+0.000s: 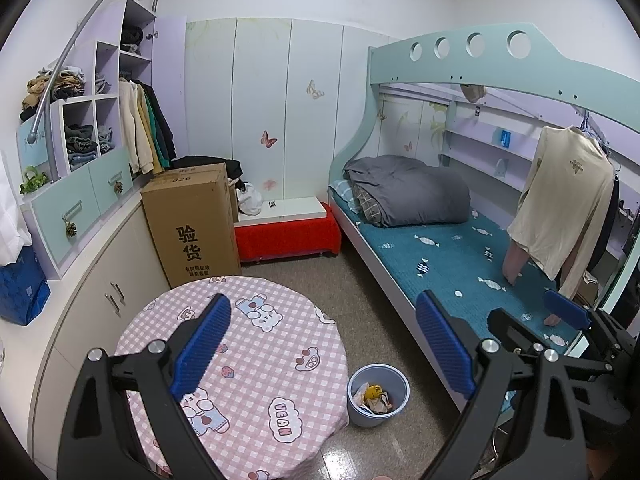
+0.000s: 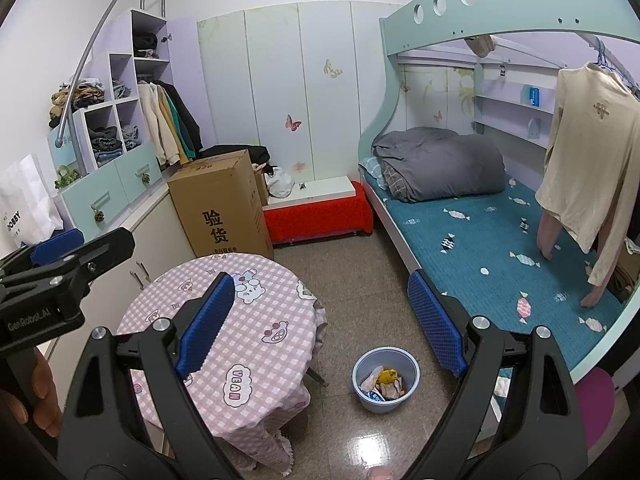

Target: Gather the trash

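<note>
A pale blue bin (image 1: 360,416) (image 2: 366,398) stands on the floor between the round table and the bed. Crumpled paper and yellow wrappers (image 1: 374,396) (image 2: 384,382) lie inside it. My left gripper (image 1: 324,344) hangs open above the table's edge and the floor, with nothing between its blue pads. My right gripper (image 2: 322,324) is likewise open and empty, above and short of the bin. Both point slightly downward. One blue finger (image 1: 566,308) of the right gripper shows at the right of the left wrist view. A hand holds the left gripper's body at the left of the right wrist view.
The round table (image 1: 260,360) (image 2: 260,320) wears a pink checked cloth. A tall cardboard box (image 1: 192,224) and a red bench (image 1: 286,236) stand behind it. The bunk bed (image 1: 460,264) fills the right, with a cream shirt (image 1: 560,204) hanging over it. Cabinets (image 1: 100,300) line the left wall.
</note>
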{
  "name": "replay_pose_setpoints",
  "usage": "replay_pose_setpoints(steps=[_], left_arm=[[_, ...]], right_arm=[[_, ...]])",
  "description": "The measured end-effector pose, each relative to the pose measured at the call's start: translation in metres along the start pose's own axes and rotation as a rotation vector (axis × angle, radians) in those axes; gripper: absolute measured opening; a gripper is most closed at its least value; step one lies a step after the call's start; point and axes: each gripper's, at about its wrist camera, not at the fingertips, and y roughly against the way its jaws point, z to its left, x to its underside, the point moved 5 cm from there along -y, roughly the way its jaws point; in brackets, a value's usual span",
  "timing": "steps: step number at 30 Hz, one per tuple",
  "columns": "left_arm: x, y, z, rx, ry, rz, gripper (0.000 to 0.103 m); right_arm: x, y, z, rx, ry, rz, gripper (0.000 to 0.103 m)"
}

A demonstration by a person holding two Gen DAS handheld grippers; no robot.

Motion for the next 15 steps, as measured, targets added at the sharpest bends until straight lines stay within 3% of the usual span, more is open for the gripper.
replay_pose_setpoints(steps=[15], left_arm=[[0.001,-0.024,0.024,-0.002,0.026,0.043,0.092]], right_arm=[[-0.001,-0.025,0.018,-0.013,0.014,0.053,0.087]])
